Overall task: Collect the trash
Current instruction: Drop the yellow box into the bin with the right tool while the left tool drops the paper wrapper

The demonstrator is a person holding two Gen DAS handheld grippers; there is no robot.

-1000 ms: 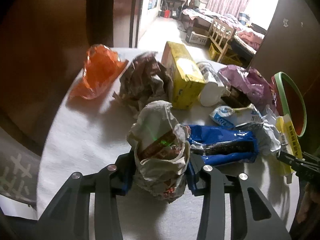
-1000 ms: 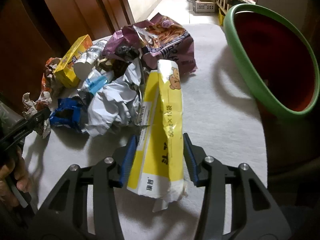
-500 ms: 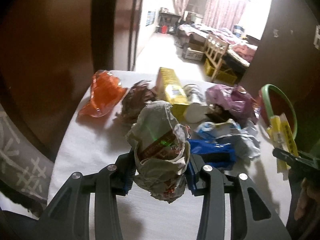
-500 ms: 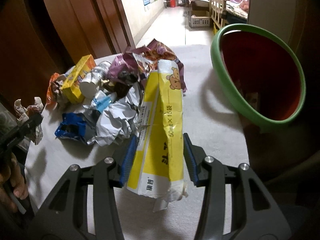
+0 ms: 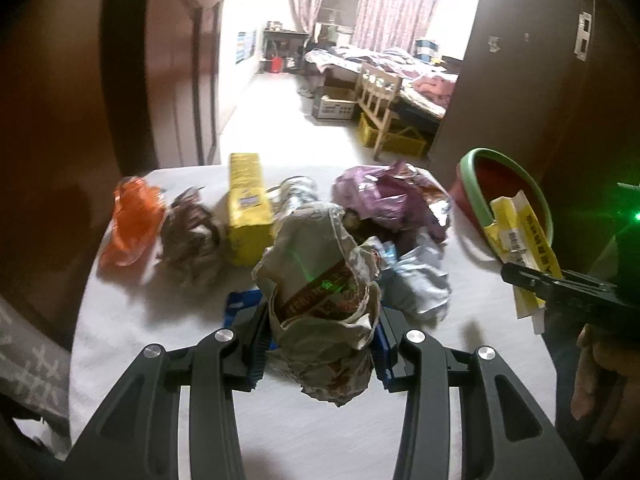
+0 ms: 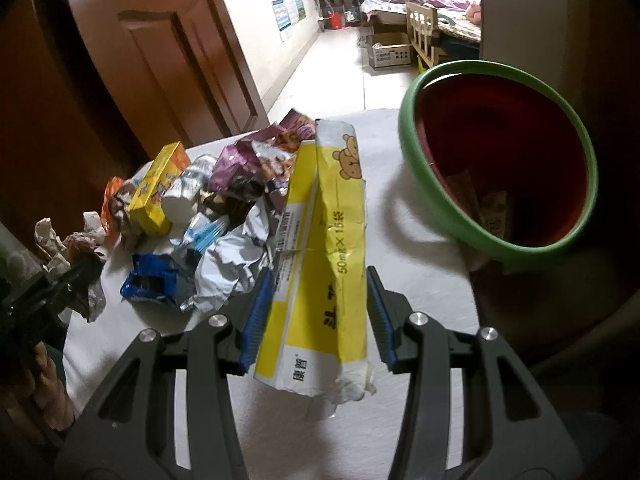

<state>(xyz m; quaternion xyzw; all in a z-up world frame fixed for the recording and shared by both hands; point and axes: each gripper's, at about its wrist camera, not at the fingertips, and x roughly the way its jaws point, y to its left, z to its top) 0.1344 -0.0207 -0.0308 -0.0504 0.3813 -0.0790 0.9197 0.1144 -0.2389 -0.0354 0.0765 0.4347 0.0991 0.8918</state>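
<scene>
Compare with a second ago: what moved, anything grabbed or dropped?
Both tools rose off the table. Left tool lifted the crumpled wrapper; right tool raised the yellow box nearer the green-rimmed bin. Nothing grabbed or dropped. Trash pile unchanged.

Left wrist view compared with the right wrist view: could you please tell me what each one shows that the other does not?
Only the left wrist view shows the crumpled paper wrapper from in front, clamped in the left gripper.

Only the right wrist view shows inside the green-rimmed red bin, where some trash lies, and the right gripper with its jaws closed on the bear-printed yellow box.

Both show that box, the bin, the yellow carton, the purple bag and the white table.
</scene>
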